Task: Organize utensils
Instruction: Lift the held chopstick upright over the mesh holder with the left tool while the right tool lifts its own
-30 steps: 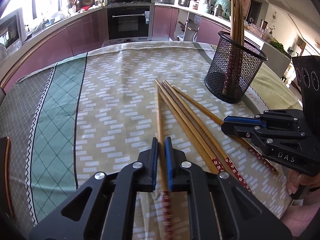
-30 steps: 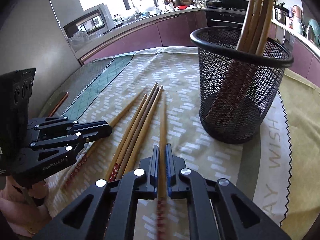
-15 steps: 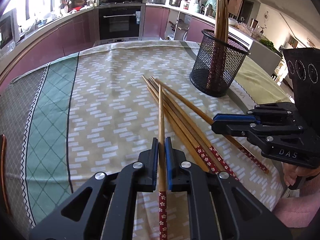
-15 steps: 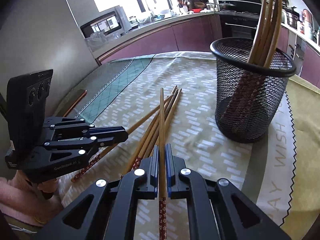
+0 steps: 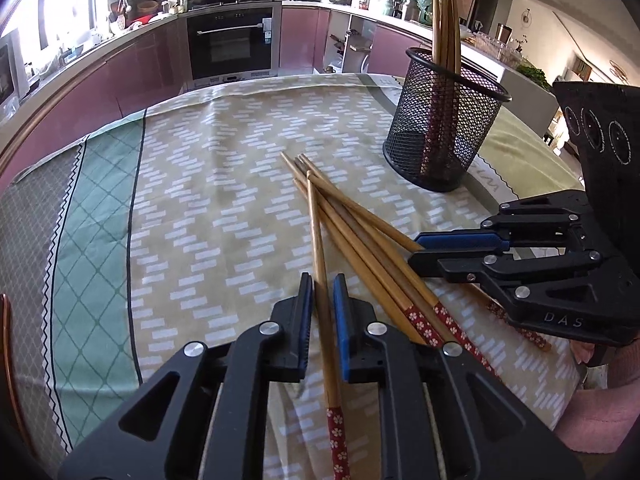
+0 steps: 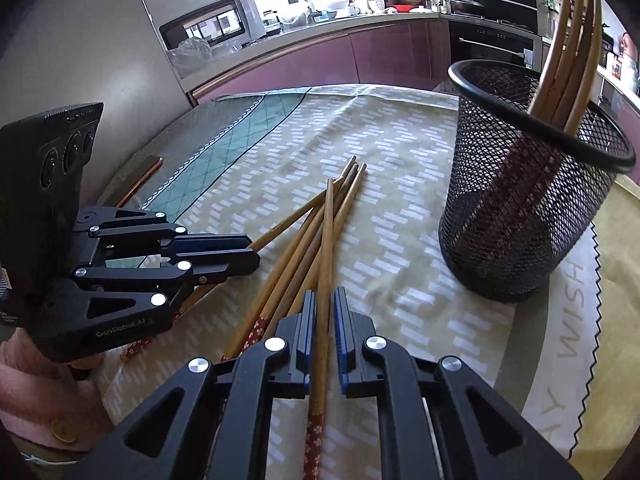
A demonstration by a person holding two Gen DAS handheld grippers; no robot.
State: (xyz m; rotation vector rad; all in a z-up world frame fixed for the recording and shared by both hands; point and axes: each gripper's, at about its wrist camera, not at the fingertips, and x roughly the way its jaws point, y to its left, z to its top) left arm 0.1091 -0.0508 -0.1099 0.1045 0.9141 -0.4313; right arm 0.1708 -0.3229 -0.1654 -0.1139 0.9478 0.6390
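well, your left gripper [image 5: 322, 300] stands at a narrow opening: its jaws have just been easing apart, and a slim gap shows on each side of the bamboo chopstick with a red flowered end [image 5: 317, 240] that runs lengthwise between the blue pads [image 5: 306, 312]. that stick's bare tip points away from you and lies across the loose pile of bamboo chopsticks [image 5: 372, 256] on the beige patterned tablecloth [image 5: 220, 220]; its red end passes back under the gripper.

your right gripper [image 6: 324, 312] is much the same. its jaws have just been loosening too, they stand narrow, and a second bamboo chopstick [image 6: 329, 232] lies straight between them without being pinched, its far end resting over the same pile.

the two grippers sit close together at the near ends of the pile, the left one's fingertips over its left edge in the right wrist view.

the black wire-mesh cup [image 6: 520, 220] stands upright on the cloth, beyond the pile and to its right, apart from it. several upright bamboo chopsticks [image 6: 568, 48] lean inside it, red ends down.
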